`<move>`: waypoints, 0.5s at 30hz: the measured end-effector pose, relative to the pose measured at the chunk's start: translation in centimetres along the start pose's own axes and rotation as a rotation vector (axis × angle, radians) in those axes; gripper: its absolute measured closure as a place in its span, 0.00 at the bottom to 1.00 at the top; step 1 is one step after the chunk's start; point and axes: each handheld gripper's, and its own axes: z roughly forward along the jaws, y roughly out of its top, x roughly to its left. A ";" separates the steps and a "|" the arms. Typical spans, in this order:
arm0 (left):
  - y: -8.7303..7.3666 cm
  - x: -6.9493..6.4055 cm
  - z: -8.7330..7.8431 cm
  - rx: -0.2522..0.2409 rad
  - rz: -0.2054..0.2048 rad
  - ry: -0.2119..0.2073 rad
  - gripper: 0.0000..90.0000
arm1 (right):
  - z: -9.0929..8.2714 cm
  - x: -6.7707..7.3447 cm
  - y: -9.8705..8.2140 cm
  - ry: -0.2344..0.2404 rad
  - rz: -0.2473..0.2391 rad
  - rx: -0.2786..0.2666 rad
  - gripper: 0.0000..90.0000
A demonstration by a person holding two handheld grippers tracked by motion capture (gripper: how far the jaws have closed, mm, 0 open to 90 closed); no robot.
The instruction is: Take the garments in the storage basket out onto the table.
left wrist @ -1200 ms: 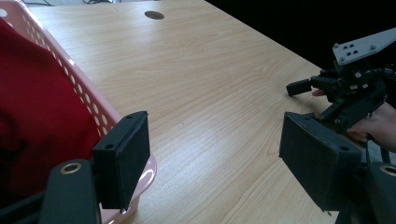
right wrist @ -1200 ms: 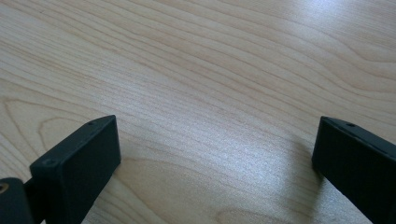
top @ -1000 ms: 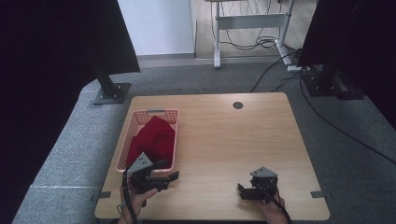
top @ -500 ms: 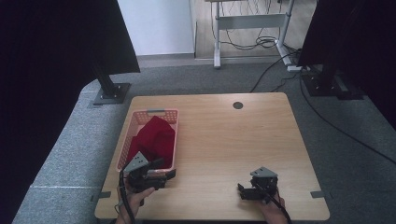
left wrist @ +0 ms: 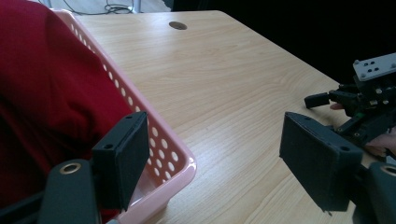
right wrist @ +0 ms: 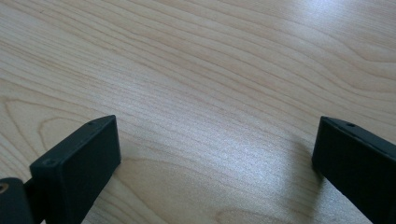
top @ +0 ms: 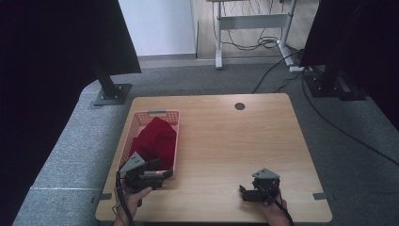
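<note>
Since the earlier frame my left gripper (top: 162,174) has been easing toward the near corner of the basket (top: 162,114), while my right gripper (top: 245,193) is staying put near the table's (top: 226,141) front edge. Left jaws are standing wide apart, one over the basket's near rim and one over bare wood (nothing between them). Right jaws are also gaping, resting on the wood. Red cloth (top: 155,139) is lying heaped inside the basket.

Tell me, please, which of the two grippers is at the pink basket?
The left gripper: its open jaws straddle the pink basket's near corner, beside the red cloth. The right gripper rests over bare table.
</note>
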 end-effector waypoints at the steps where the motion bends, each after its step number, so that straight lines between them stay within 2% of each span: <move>1: 0.0 0.0 0.0 0.000 -0.001 0.001 0.27 | 0.0 0.0 0.0 0.000 0.000 0.000 0.01; 15: 0.0 0.8 -0.5 -0.009 -0.017 0.021 0.27 | 0.0 0.0 0.0 0.000 0.000 0.000 0.01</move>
